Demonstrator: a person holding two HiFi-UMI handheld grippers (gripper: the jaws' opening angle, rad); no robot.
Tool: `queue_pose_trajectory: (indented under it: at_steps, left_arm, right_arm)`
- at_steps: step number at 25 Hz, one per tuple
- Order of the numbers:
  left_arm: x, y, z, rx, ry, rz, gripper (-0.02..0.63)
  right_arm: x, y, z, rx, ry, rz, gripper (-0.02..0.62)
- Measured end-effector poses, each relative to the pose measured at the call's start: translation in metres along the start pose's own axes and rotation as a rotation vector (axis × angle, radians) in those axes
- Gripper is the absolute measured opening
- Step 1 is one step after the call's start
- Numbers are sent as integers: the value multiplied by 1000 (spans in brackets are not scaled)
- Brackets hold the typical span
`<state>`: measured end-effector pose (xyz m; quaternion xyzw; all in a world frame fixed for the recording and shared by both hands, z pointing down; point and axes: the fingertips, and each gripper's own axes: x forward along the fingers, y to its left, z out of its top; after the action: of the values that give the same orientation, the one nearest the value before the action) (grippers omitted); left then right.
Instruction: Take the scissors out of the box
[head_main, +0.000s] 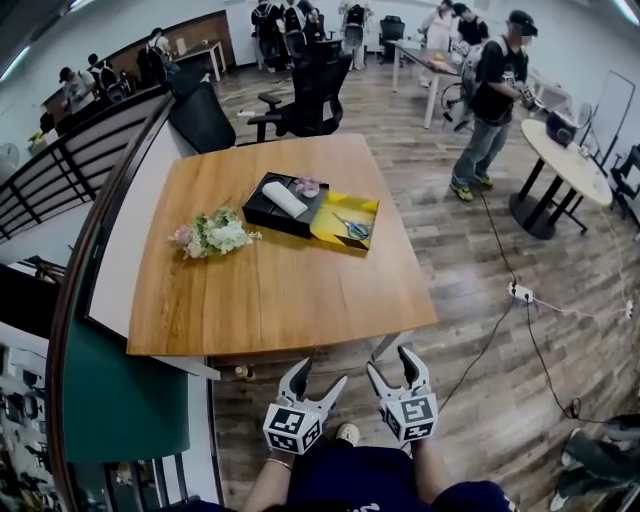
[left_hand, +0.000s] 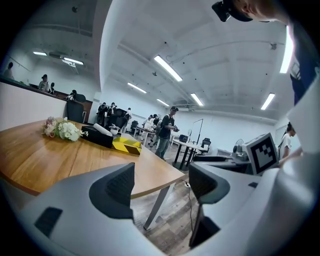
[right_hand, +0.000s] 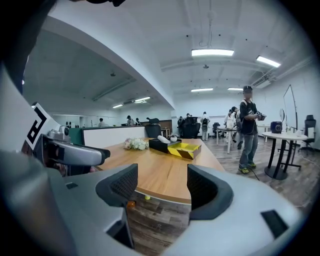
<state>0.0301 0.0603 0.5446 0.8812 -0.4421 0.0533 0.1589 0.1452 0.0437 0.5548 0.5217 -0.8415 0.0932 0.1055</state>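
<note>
The scissors (head_main: 352, 228) lie inside a yellow box (head_main: 333, 233) on the far half of the wooden table (head_main: 280, 290). Against its left side stands a black box (head_main: 270, 212) with a white roll (head_main: 285, 198) in it. Both grippers hang in front of the table's near edge, over the floor. My left gripper (head_main: 320, 375) is open and holds nothing, and so is my right gripper (head_main: 390, 362). The left gripper view shows the yellow box (left_hand: 126, 145) far off beyond the open left gripper (left_hand: 160, 182). Through the open right gripper (right_hand: 161, 185) the yellow box (right_hand: 185, 149) is also distant.
A bunch of flowers (head_main: 213, 233) lies left of the boxes. A black office chair (head_main: 305, 95) stands behind the table. At the right a person (head_main: 490, 100) stands by a round table (head_main: 565, 160). A power strip (head_main: 520, 292) and cables lie on the floor, and a railing (head_main: 60, 170) runs along the left.
</note>
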Motion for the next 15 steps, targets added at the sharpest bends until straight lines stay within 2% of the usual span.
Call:
queue_pose_trajectory:
  at_steps: [8, 15]
  left_arm:
    - [10, 16, -6, -25, 30, 24, 341]
    - [48, 57, 8, -27, 30, 13, 341]
  right_arm:
    - [12, -8, -3, 28, 16, -9, 302]
    - [47, -31, 2, 59, 17, -77, 302]
